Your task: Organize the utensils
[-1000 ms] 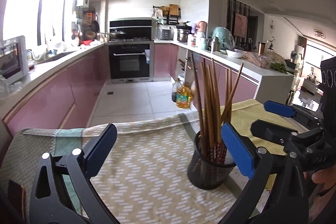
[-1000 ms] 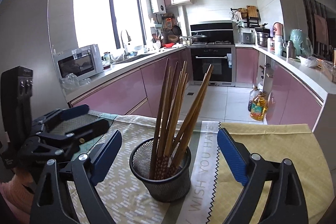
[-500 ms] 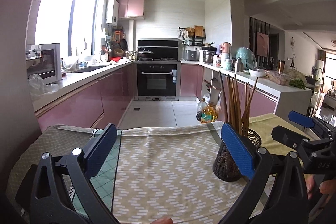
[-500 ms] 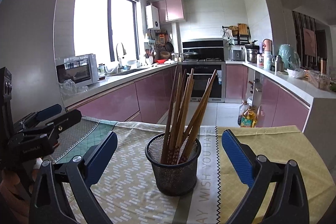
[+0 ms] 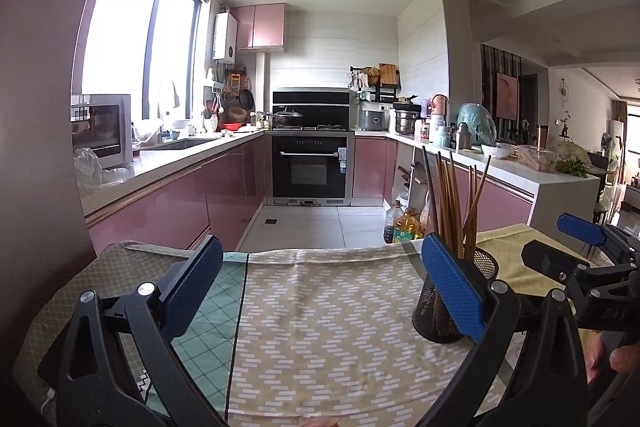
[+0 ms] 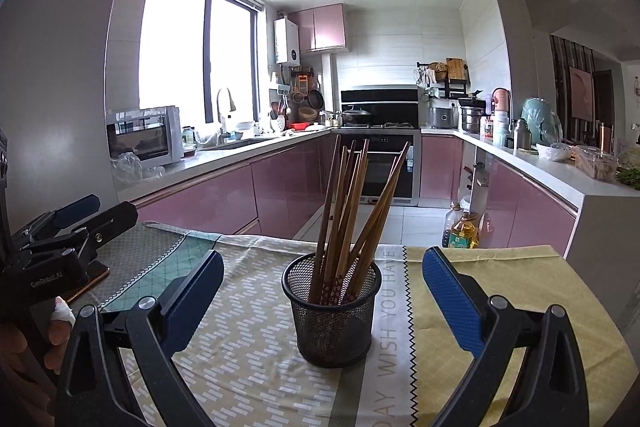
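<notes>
**A:** Reference landmark: the mesh holder [image 6: 331, 307]. Working left to right from it, what do we have?

**B:** Well left of the mesh holder, the left gripper [image 6: 76, 215] hangs over the green edge of the tablecloth [image 6: 248, 339]. Its own camera shows its jaws spread wide with nothing between the pads. Beneath it, a dark flat item lies on the cloth; we cannot identify it.

**A:** And the holder itself?

**B:** The mesh holder stands upright on the tablecloth, beside the printed band of lettering. The chopsticks [image 6: 352, 211] stand inside it, tips down, leaning and fanned against the rim. We see no loose utensil on the cloth on either side of it.

**A:** Right of the holder?

**B:** The right gripper [image 6: 320, 295] faces the mesh holder squarely, its jaws fully apart and empty, one pad to each side of the holder in its own view but apart from it. In the left wrist view it sits just right of the holder [image 5: 456, 299].

**A:** Step in hand?

**B:** We judge the collecting step complete: all visible chopsticks are in the holder and neither tool carries anything. The next move, if any, calls for a check for stray pieces outside the frame, or a careful two-sided grasp of the holder low on its wall, since the tall chopsticks could tip it.
</notes>
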### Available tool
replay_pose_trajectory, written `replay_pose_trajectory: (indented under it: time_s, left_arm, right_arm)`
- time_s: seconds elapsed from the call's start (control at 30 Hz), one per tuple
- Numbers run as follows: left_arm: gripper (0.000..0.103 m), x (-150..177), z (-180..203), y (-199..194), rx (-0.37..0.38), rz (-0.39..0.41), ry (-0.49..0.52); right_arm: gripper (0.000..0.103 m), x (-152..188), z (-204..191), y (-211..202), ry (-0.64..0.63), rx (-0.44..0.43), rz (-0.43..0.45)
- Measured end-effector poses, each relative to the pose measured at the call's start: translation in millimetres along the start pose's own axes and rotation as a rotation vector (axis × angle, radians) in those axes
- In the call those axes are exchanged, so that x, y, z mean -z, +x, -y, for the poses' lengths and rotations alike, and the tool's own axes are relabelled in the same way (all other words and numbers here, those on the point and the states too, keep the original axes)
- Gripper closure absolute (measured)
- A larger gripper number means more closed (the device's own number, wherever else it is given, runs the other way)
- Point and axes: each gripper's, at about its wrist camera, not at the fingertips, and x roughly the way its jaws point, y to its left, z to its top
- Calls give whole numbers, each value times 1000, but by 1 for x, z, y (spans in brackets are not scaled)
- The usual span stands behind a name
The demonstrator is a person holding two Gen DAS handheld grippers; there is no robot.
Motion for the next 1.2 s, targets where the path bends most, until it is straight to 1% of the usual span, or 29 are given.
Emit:
replay_pose_trajectory:
  time_s: [0.6,1.2]
  left_arm:
    - [5,-1,-1,-12,-4,22,1]
    - [5,0,-3,-16,-15,26,2]
  right_arm:
    - [7,-1,-7,-6,-9,4,18]
    - [7,-2,-9,-9,-4,15,24]
